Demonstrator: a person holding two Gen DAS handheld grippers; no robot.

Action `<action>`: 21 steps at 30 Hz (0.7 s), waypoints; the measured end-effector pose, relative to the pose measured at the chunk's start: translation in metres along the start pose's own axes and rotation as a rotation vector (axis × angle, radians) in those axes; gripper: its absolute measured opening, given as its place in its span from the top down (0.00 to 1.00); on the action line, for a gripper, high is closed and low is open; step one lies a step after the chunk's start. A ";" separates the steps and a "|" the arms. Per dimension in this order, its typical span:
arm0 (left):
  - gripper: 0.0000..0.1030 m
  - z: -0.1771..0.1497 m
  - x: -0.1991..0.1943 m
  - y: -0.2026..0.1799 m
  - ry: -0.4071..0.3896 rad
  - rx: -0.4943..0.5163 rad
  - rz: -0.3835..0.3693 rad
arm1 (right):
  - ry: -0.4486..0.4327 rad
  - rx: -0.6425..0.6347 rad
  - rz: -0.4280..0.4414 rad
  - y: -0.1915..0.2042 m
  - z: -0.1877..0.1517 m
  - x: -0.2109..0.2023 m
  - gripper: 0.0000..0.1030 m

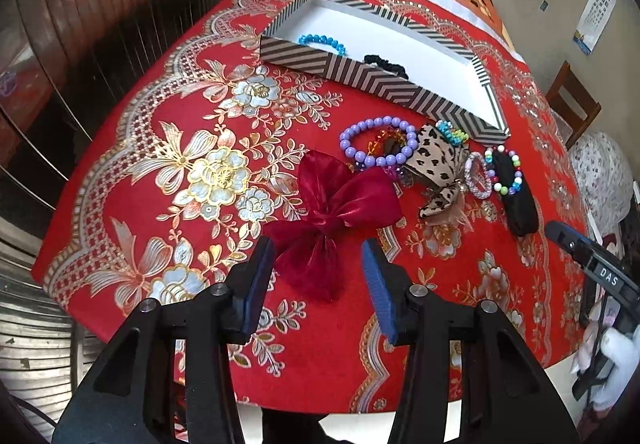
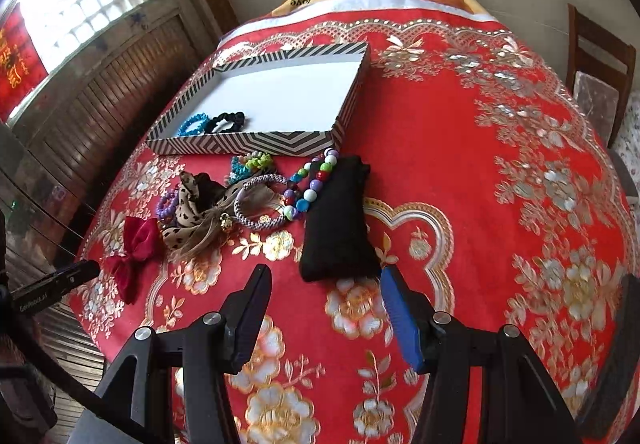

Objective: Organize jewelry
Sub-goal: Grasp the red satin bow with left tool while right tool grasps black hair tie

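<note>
Left tongs, right tongs agape.

The left gripper is matte black plastic, its two angular arms each carrying a round silver screw head or two near the joints. Its fingers are faced with ribbed blue pads. The right gripper is built alike: black arms, silver screws, blue ribbed pads on its fingers. Seen from the left wrist, its body bears a small label reading "DAS", and the hand behind it wears a white glove.
</note>
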State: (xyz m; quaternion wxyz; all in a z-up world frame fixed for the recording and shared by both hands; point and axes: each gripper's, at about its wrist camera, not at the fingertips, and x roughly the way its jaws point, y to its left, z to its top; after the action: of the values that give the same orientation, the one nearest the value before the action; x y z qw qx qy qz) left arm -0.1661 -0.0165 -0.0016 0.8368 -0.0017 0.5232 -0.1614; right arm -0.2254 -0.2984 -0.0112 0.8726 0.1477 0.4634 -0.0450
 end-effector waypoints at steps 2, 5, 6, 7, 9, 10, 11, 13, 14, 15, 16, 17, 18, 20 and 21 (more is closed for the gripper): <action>0.56 0.002 0.004 0.001 0.005 0.007 0.007 | 0.013 -0.002 -0.003 0.000 0.003 0.008 0.47; 0.56 0.007 0.011 0.003 0.006 0.010 0.011 | 0.030 -0.002 -0.005 0.000 0.008 0.017 0.47; 0.56 0.009 0.013 0.003 0.006 0.013 0.014 | 0.035 -0.008 -0.008 0.001 0.010 0.020 0.47; 0.56 0.010 0.015 0.003 0.007 0.016 0.016 | 0.039 -0.013 -0.012 0.002 0.012 0.022 0.47; 0.55 0.012 0.021 0.003 0.013 0.023 0.019 | 0.049 -0.025 -0.020 0.003 0.017 0.028 0.47; 0.55 0.014 0.024 0.004 0.016 0.025 0.019 | 0.053 -0.030 -0.022 0.004 0.019 0.031 0.47; 0.55 0.015 0.026 0.004 0.019 0.026 0.018 | 0.057 -0.035 -0.026 0.004 0.021 0.035 0.47; 0.55 0.018 0.032 0.004 0.027 0.027 0.012 | 0.064 -0.043 -0.038 0.005 0.024 0.040 0.47; 0.55 0.020 0.035 0.004 0.029 0.028 0.010 | 0.069 -0.047 -0.045 0.004 0.026 0.044 0.47; 0.55 0.021 0.037 0.004 0.031 0.029 0.010 | 0.072 -0.048 -0.048 0.004 0.027 0.046 0.47; 0.55 0.023 0.040 0.004 0.033 0.031 0.009 | 0.079 -0.046 -0.051 0.003 0.029 0.050 0.47; 0.54 0.024 0.042 0.005 0.037 0.034 0.007 | 0.083 -0.046 -0.052 0.002 0.030 0.052 0.47; 0.54 0.025 0.044 0.004 0.042 0.037 0.005 | 0.087 -0.048 -0.056 0.001 0.032 0.055 0.47; 0.53 0.027 0.050 0.003 0.053 0.046 0.005 | 0.092 -0.050 -0.057 0.000 0.034 0.059 0.47; 0.52 0.028 0.053 0.003 0.060 0.050 0.002 | 0.094 -0.052 -0.056 -0.001 0.036 0.061 0.47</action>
State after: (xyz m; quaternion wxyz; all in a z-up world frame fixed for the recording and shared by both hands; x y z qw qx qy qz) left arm -0.1200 -0.0328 -0.0356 0.8206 0.0245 0.5440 -0.1735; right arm -0.1624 -0.3063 -0.0429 0.8518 0.1138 0.5088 -0.0506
